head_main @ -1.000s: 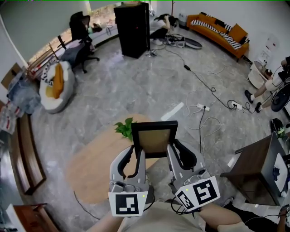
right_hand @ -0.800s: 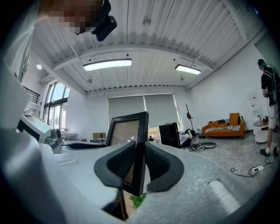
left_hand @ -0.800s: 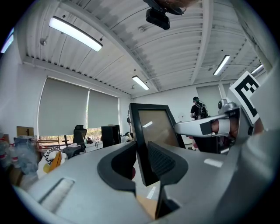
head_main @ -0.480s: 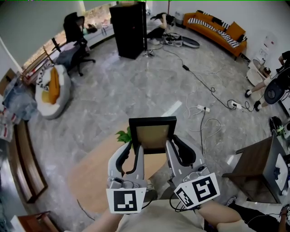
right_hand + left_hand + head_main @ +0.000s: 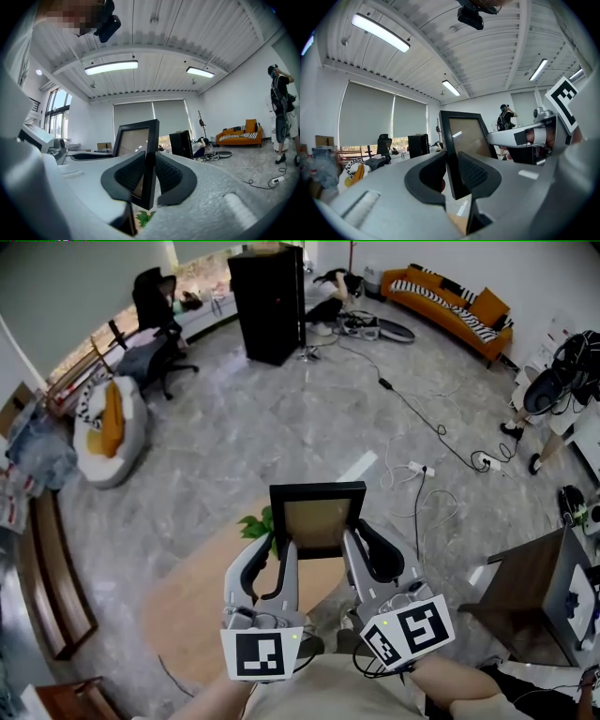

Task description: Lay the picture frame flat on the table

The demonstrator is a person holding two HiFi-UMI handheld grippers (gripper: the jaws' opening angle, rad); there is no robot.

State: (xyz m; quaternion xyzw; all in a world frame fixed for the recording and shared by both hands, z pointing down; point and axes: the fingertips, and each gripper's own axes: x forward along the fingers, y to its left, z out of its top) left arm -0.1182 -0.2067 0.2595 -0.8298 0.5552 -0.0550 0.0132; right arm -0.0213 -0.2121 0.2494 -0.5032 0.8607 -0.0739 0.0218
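Observation:
I hold a black picture frame (image 5: 317, 521) with a tan panel upright in the air above the round wooden table (image 5: 192, 601). My left gripper (image 5: 284, 554) is shut on its left edge, my right gripper (image 5: 351, 547) on its right edge. In the left gripper view the picture frame (image 5: 464, 133) stands on edge between the pads of the left gripper (image 5: 451, 174). In the right gripper view the picture frame (image 5: 135, 138) is pinched at its lower corner by the right gripper (image 5: 148, 174). The frame's bottom edge is hidden behind the grippers in the head view.
A small green plant (image 5: 255, 521) sits on the table just left of the frame. Beyond it are grey floor with cables (image 5: 427, 460), a black cabinet (image 5: 267, 301), an office chair (image 5: 150, 306), an orange sofa (image 5: 450, 296), and a dark side table (image 5: 539, 587) at the right.
The frame and both grippers sit slightly higher and further left in the view than a second ago. Both grips look the same. A person at the far right has moved.

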